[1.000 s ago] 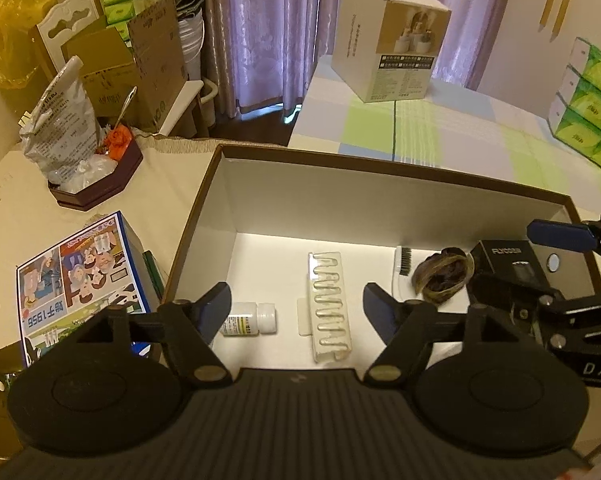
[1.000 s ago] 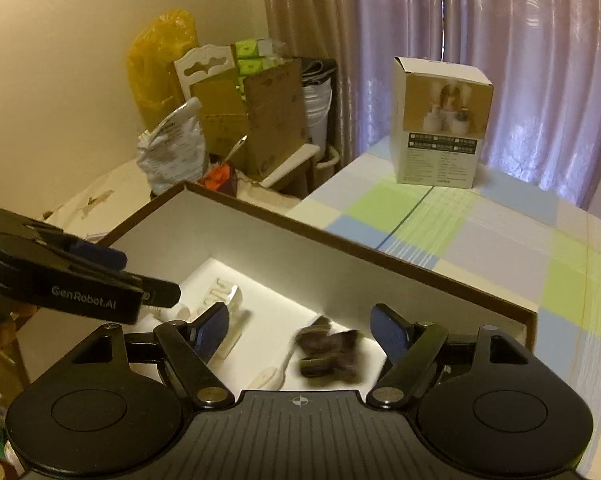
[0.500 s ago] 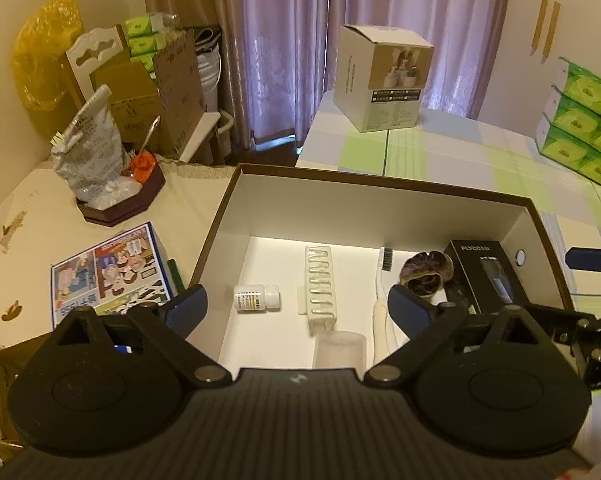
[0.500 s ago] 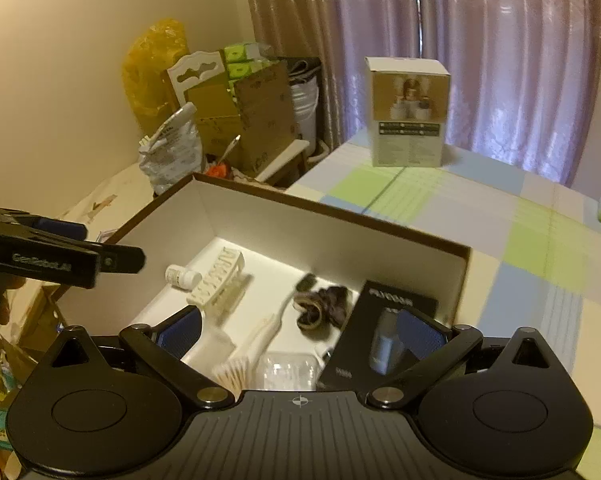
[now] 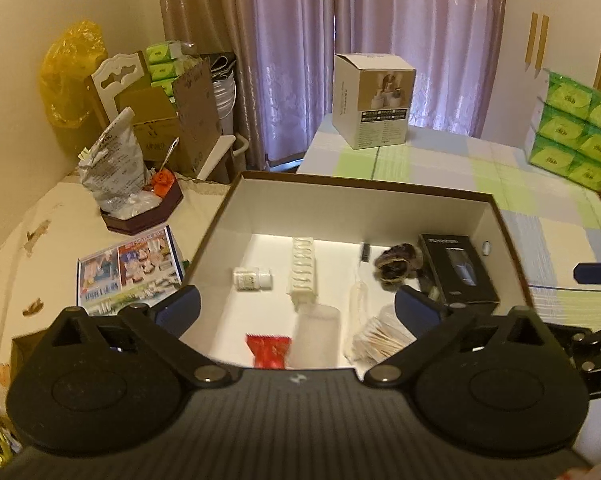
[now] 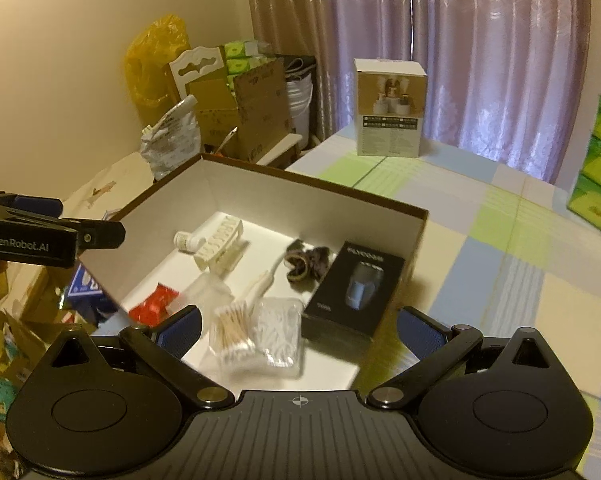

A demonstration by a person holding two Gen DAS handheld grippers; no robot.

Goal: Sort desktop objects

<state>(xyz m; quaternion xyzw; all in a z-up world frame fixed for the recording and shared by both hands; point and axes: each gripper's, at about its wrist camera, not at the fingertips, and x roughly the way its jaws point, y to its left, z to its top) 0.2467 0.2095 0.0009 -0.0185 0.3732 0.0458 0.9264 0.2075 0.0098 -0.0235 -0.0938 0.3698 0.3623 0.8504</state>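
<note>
Clearly both grippers hang empty with jaws spread wide above the brown-rimmed box (image 5: 342, 182), which fills the centre of each view and already holds the sorted things. Going left to right in the left wrist view: the left gripper (image 5: 296, 304) sits at the lower centre, the small white bottle (image 5: 251, 278) lies left of centre on the box floor, the ridged white clip (image 5: 302, 270) just beside it, the red packet (image 5: 269, 350) near the lower edge close to a clear plastic case (image 5: 315, 334), then the cotton swabs (image 5: 380, 342), the dark hair tie (image 5: 396, 266) and the black shaver box (image 5: 456, 268) at the right. In the right wrist view the right gripper (image 6: 298, 330) hovers low over the swabs. The risks, as I judge them: a low finger could snag the box wall and drag it, or nudge the loose swab bundle and scatter it; the shaver box, which seems propped against the right wall, might tip onto the hair tie. Anything left outside, like the printed booklet (image 5: 130, 266) at centre left, could be missed.
</note>
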